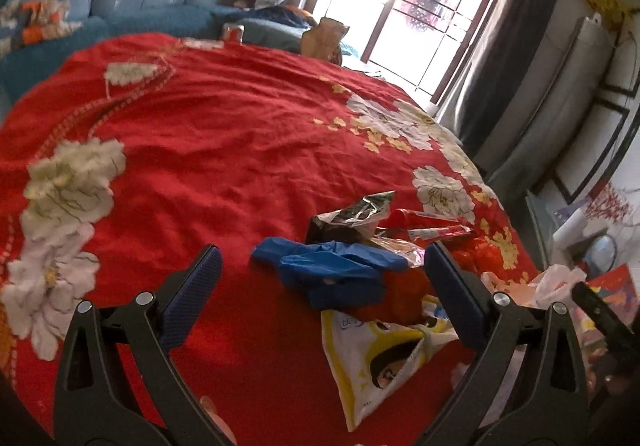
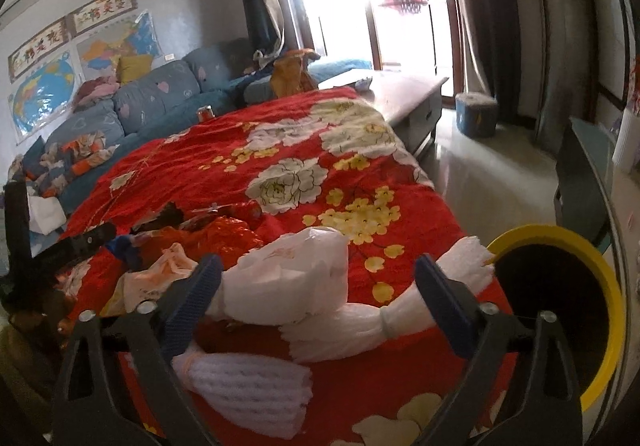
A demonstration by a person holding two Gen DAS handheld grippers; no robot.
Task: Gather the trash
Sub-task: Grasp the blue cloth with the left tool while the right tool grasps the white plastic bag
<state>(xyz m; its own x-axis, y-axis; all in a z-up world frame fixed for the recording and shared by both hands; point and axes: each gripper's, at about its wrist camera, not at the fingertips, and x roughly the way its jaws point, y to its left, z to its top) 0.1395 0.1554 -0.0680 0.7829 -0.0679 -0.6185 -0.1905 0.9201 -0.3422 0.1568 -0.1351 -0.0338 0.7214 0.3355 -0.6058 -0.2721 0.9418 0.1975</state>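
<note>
My left gripper [image 1: 322, 258] is open above a crumpled blue glove [image 1: 332, 272] on the red flowered cloth [image 1: 224, 149]. Past the glove lie a silver foil wrapper [image 1: 352, 211] and red wrappers [image 1: 434, 226]. A yellow-and-white snack bag [image 1: 380, 362] lies nearer, under my right-hand finger. In the right wrist view my right gripper [image 2: 318, 266] is open around a white plastic bag [image 2: 296, 272], whose left edge is at the left pad, while the right pad is apart from it. White foam nets [image 2: 248, 390] lie just below. The left gripper [image 2: 84, 242] shows at the left.
A bin with a yellow rim [image 2: 560, 310] stands at the cloth's right edge. A red can [image 2: 205, 113] and a brown paper bag [image 2: 290, 75] are at the far side. A blue sofa [image 2: 160, 97], a low table [image 2: 404, 93] and a blue stool [image 2: 476, 115] lie beyond.
</note>
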